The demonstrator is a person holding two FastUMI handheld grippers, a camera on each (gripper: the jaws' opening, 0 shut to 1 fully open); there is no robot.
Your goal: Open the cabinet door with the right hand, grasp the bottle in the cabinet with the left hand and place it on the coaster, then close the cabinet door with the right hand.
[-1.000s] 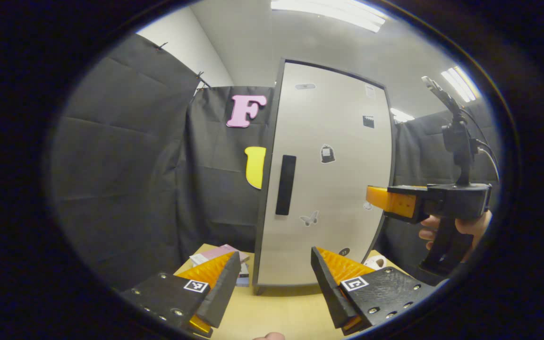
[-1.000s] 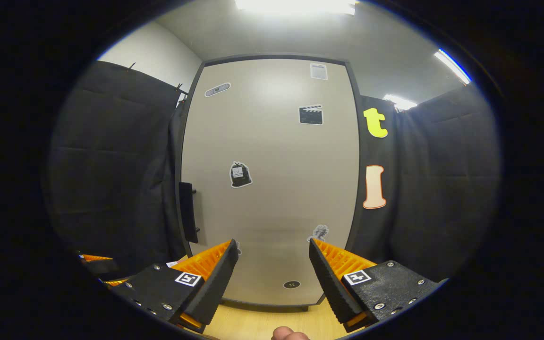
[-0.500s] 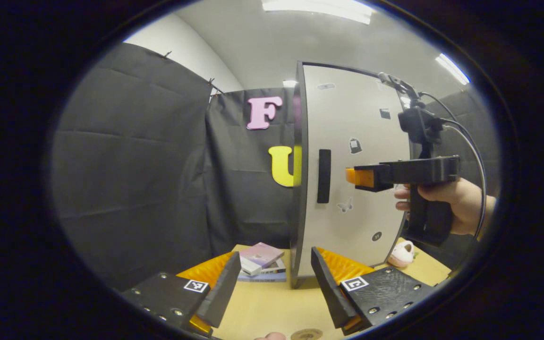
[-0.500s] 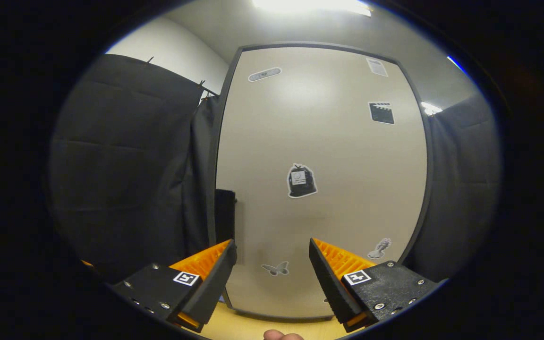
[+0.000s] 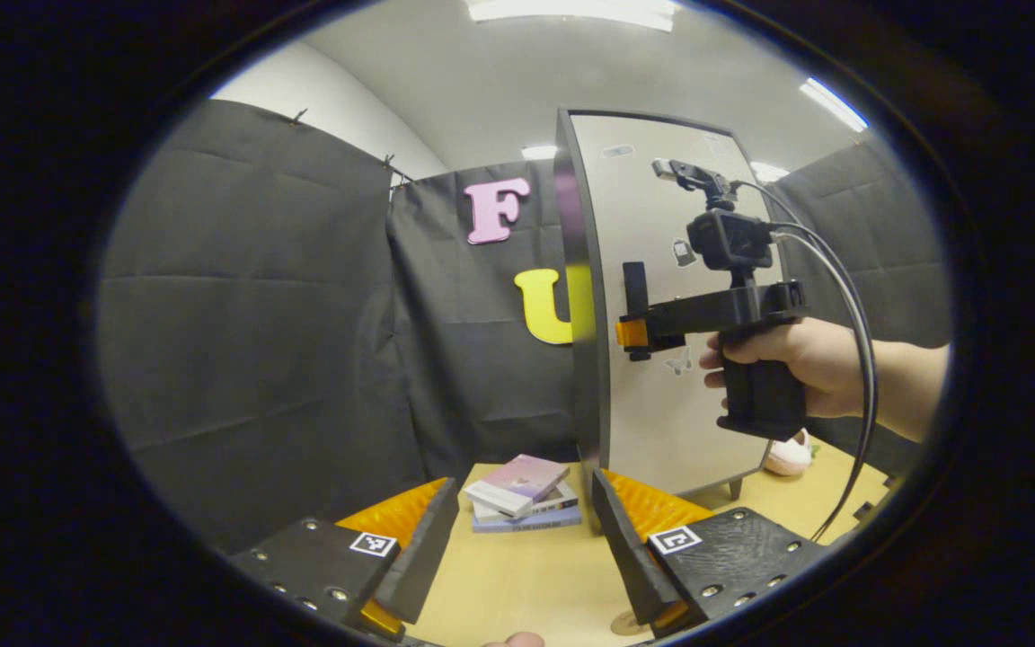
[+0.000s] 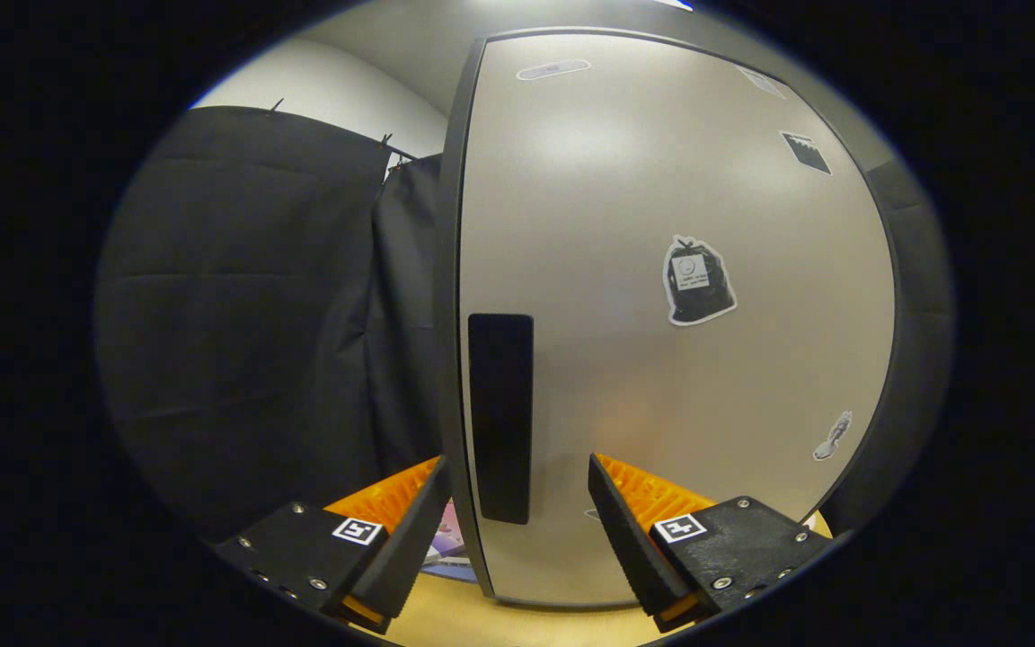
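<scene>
We see the cabinet door [image 6: 661, 296] closed, pale with a dark frame, standing upright on the tabletop [image 5: 517, 575] toward its far edge. Its black vertical handle [image 6: 500, 415] sits along the door's left side. In the right gripper view the right hand-held gripper [image 6: 517, 503] has its 2 fingers spread wide, with the handle between them, and we cannot tell whether either finger touches it. In the left gripper view that same hand-held gripper, held by a hand [image 5: 805, 364], has its tip at the handle. The left hand-held gripper [image 5: 525, 530] hangs over the near part of the tabletop, its fingers spread and gripping nothing. A stack of books [image 5: 522, 499] lies just left of the cabinet, a round coaster [image 5: 623, 623] peeks out at the near edge, and a pink soft toy [image 5: 787, 456] sits toward the right edge.
</scene>
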